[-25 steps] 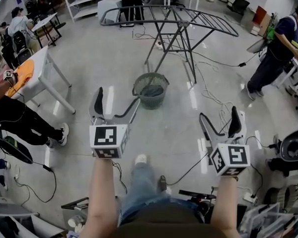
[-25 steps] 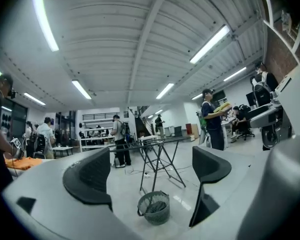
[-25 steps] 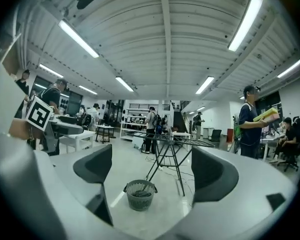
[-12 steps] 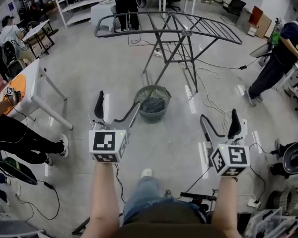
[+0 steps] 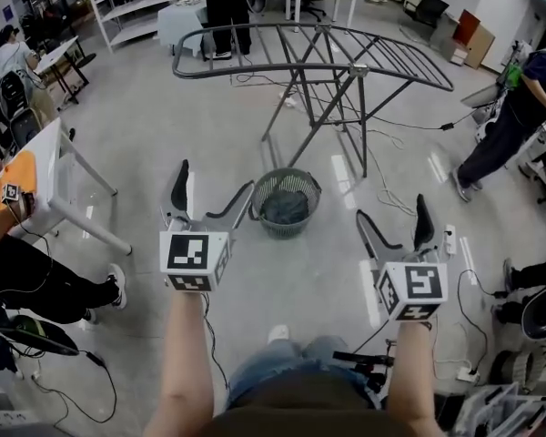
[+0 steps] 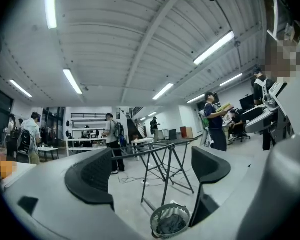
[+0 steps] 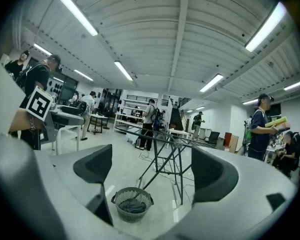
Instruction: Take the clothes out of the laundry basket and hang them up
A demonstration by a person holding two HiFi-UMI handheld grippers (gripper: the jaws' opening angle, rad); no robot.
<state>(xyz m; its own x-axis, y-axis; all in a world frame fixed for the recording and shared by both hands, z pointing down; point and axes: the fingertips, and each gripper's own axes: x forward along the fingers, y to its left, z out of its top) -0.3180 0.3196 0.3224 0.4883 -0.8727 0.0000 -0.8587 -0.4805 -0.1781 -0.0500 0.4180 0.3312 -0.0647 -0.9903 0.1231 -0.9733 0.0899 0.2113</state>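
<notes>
- My left gripper [image 5: 215, 178] is held out in front of me with the jaws spread wide. Nothing is between them; the left gripper view shows only floor and the basket through the gap.
- My right gripper [image 5: 390, 209] is the same: jaws apart and empty.
- Both grippers are up off the floor and well apart from each other.
- The laundry basket [image 5: 287, 229] stands on the floor ahead, between the two grippers. In the head view it sits close by the left gripper's inner jaw, and neither gripper touches it.
- Dark clothes [image 5: 286, 208] lie bunched inside the basket, below the rim.
- The drying rack [image 5: 354, 73] stands just behind the basket with its wings spread and legs crossed.
- Loose cables [image 5: 389, 186] trail over the floor to the right of the rack.
- A white table [image 5: 53, 149] is off to my left, with an orange item [image 5: 7, 178] on it.
- One person [image 5: 226, 3] stands beyond the rack and another [image 5: 514, 116] is at the right edge.
</notes>
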